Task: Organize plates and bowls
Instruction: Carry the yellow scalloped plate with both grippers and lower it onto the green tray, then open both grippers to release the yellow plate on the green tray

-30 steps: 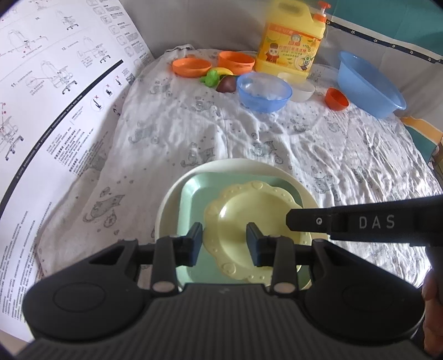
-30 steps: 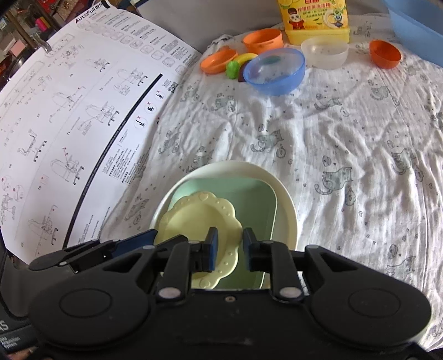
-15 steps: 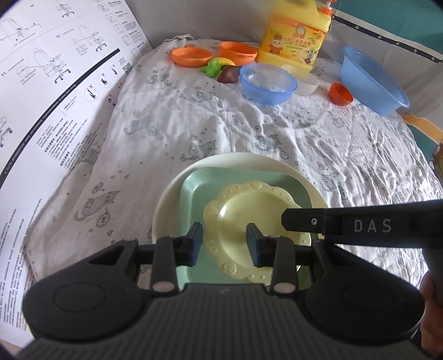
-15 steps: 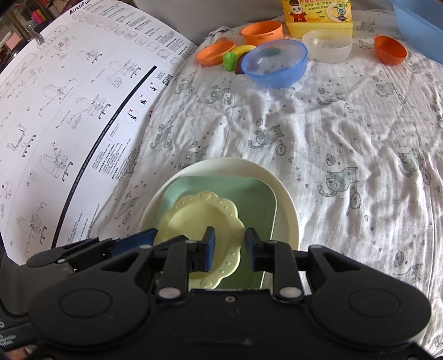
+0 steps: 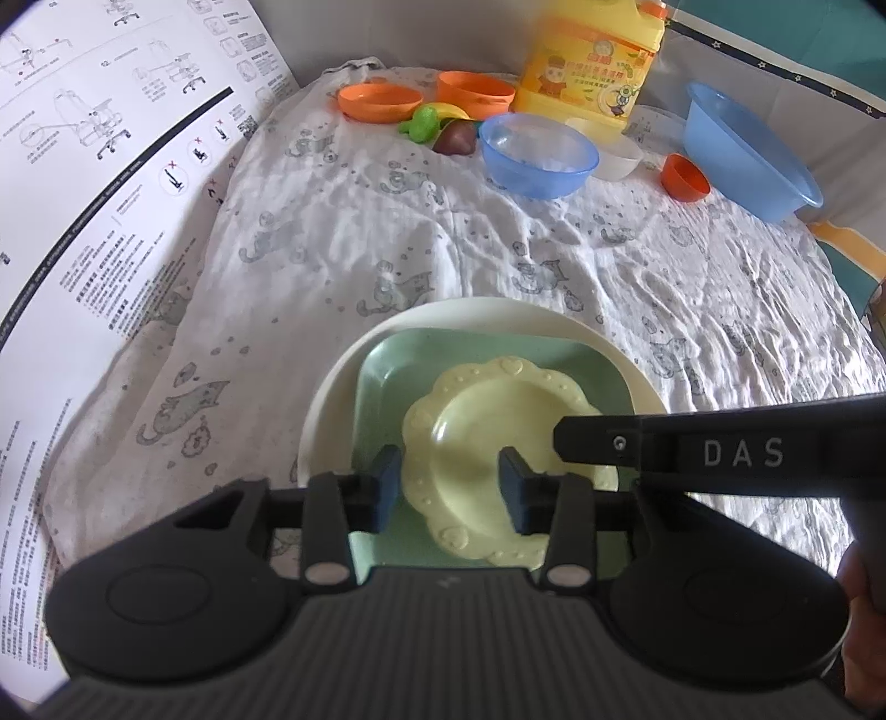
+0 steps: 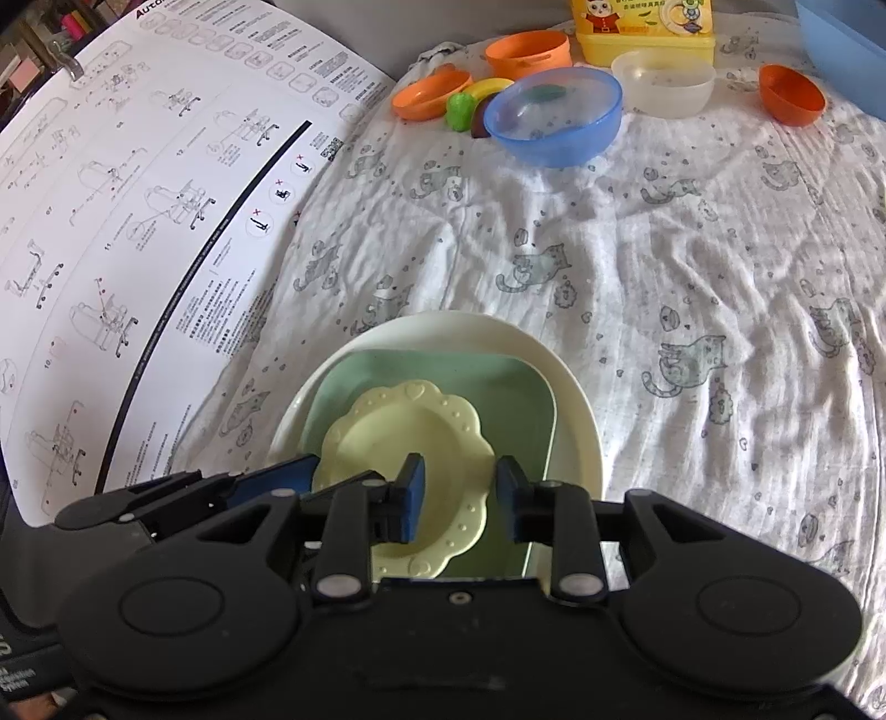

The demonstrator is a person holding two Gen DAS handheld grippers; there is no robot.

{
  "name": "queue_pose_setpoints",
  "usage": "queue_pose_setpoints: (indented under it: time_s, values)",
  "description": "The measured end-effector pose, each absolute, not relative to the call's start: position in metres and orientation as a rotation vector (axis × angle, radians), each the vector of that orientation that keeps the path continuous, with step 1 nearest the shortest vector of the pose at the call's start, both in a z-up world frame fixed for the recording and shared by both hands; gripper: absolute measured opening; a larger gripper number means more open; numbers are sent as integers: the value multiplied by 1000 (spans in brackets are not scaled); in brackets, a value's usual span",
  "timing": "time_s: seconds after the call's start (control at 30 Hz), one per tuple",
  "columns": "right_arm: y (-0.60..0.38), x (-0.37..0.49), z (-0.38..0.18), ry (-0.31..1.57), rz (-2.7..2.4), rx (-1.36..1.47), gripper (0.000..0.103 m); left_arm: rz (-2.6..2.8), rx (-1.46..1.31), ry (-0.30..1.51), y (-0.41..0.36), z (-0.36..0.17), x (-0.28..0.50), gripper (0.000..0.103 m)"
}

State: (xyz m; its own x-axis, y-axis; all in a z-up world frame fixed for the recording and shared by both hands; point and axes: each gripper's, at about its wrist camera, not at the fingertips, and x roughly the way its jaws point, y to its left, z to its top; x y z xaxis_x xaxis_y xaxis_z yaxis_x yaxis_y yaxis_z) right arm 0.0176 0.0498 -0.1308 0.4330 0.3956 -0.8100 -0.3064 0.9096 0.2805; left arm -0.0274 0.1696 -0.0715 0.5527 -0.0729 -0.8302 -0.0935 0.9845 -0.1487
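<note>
A stack of three plates lies on the cloth right in front of both grippers: a yellow scalloped plate (image 5: 498, 437) (image 6: 398, 443) on a green square plate (image 5: 387, 382) (image 6: 498, 399) on a cream round plate (image 5: 498, 313) (image 6: 576, 410). My left gripper (image 5: 448, 484) is open and empty, hovering over the yellow plate's near left rim. My right gripper (image 6: 458, 498) is open and empty over the yellow plate's near right rim. At the far side stand a blue bowl (image 5: 537, 155) (image 6: 556, 124), a clear bowl (image 6: 662, 83) and orange bowls (image 5: 476, 94) (image 6: 529, 52).
A large printed instruction sheet (image 5: 99, 183) (image 6: 127, 221) covers the left. A yellow detergent jug (image 5: 592, 61), a big blue basin (image 5: 742, 149), a small orange cup (image 5: 685, 177) (image 6: 791, 94) and toy fruit (image 5: 437, 127) sit at the back. The right gripper's body (image 5: 720, 451) crosses the left wrist view.
Both grippers have drawn back and risen slightly from the plate stack. The right gripper's jaws have opened wider. The plates have not moved.
</note>
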Motion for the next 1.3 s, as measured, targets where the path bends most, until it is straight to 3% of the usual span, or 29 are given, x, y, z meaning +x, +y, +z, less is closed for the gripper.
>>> queue_pose_setpoints:
  time_s: [0.03,0.1,0.13,0.17,0.2,0.23,0.33,1.3]
  values:
    - [49,18,-131,1031,440,99,46,15,-183,977,169,-70,-28,60]
    - [47,17,-126,1010,444,98,59,27,-173,952,169,-67,-30,65]
    - [46,17,-124,1000,445,98,64,37,-170,947,170,-65,-30,73]
    - [43,17,-119,983,446,103,79,46,-174,941,172,-63,-31,79]
    - [40,16,-116,968,452,112,91,52,-187,932,175,-61,-32,94]
    - [38,15,-113,951,459,121,94,61,-200,918,178,-59,-33,101]
    - [34,12,-104,906,455,111,103,97,-225,897,187,-52,-35,103]
    - [-20,8,-87,829,358,137,103,137,-170,931,167,-38,-13,103]
